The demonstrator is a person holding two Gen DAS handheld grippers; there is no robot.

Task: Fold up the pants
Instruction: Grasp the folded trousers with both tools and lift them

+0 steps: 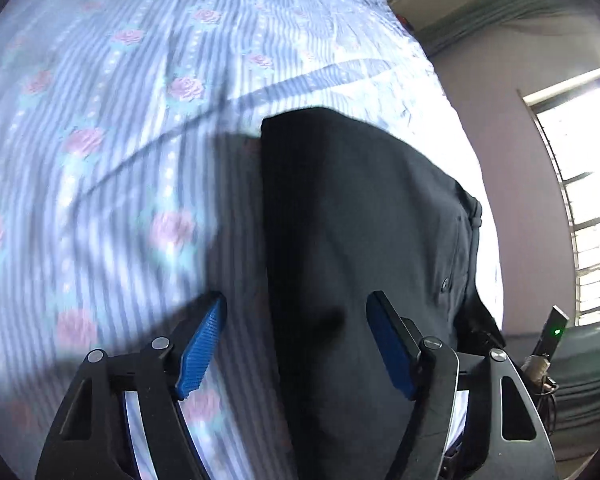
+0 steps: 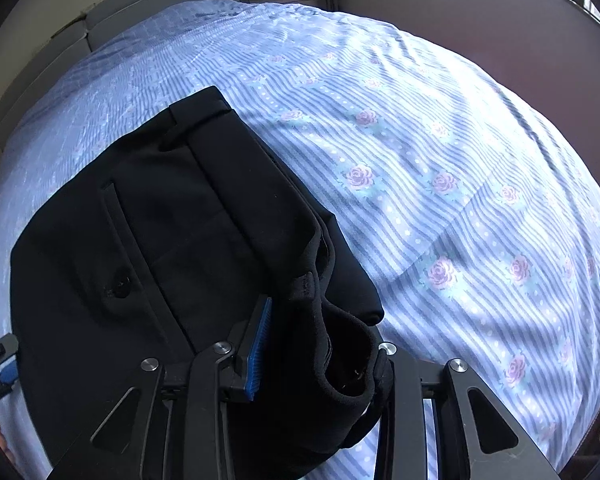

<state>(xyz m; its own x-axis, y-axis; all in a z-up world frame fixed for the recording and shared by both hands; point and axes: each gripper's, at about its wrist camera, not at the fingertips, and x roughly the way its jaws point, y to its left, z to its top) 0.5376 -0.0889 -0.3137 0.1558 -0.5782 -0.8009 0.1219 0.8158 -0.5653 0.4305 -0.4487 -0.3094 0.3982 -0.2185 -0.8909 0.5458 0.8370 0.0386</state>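
Pants point(image 2: 172, 216) folded dark on the bed, waistband end bunched in the right gripper point(image 2: 320, 344).

Black trousers lie on the striped, rose-printed sheet point(image 2: 440, 160), a back-pocket button showing. The right gripper's jaws stand narrow, clamped on the thick waistband roll; the far pad is hidden by cloth. The left gripper point(image 1: 296, 344) hangs wide apart over the pants' edge, pads touching nothing. To finish the fold cleanly, I'd judge the left should pinch both layers at that edge so the halves travel together. Beyond the bed: grey headboard point(image 2: 100, 12), plain wall, bright barred window point(image 1: 580, 200).
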